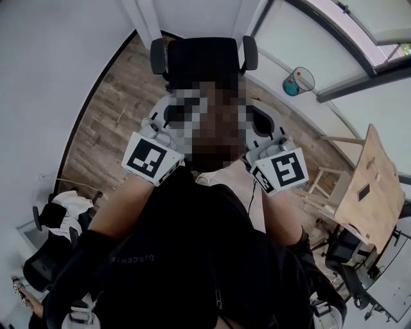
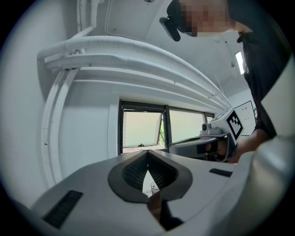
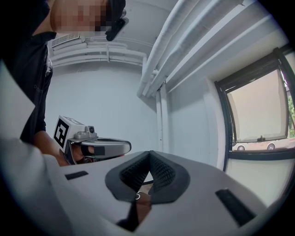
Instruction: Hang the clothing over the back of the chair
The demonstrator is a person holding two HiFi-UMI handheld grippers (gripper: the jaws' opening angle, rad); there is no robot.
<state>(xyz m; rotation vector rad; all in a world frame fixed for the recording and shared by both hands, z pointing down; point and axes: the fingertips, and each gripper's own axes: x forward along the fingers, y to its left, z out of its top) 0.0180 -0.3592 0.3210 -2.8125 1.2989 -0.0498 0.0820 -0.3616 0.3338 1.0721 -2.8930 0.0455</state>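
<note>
The left gripper (image 2: pixel 147 174) and right gripper (image 3: pixel 150 174) sit side by side and level, apart from each other, in front of the chair (image 1: pixel 202 61). Each has its jaws closed tip to tip. Low in each pair a thin brown strip is pinched, which looks like a fold of the clothing (image 2: pixel 154 203). In the head view a dark mass lies between the two grippers over the seat, though a mosaic patch covers most of it, so its outline and hem cannot be traced. The chair's black back stands beyond the grippers, its top edge free, with an armrest (image 1: pixel 158 56) on either side. Close behind it is a white pillar (image 1: pixel 192 16). To the left, a band of wood floor (image 1: pixel 109 122) runs between the chair and the curved foot of the wall (image 1: pixel 51 77). To the right, the floor stays open as far as a wooden table (image 1: pixel 369 186), well apart from the chair. A second chair (image 1: pixel 48 257) with a white cloth on it stands at the lower left, away from the hands. The gripper views show pipes (image 2: pixel 138 55) overhead and a window (image 3: pixel 258 115) ahead, both far from the jaws.
</note>
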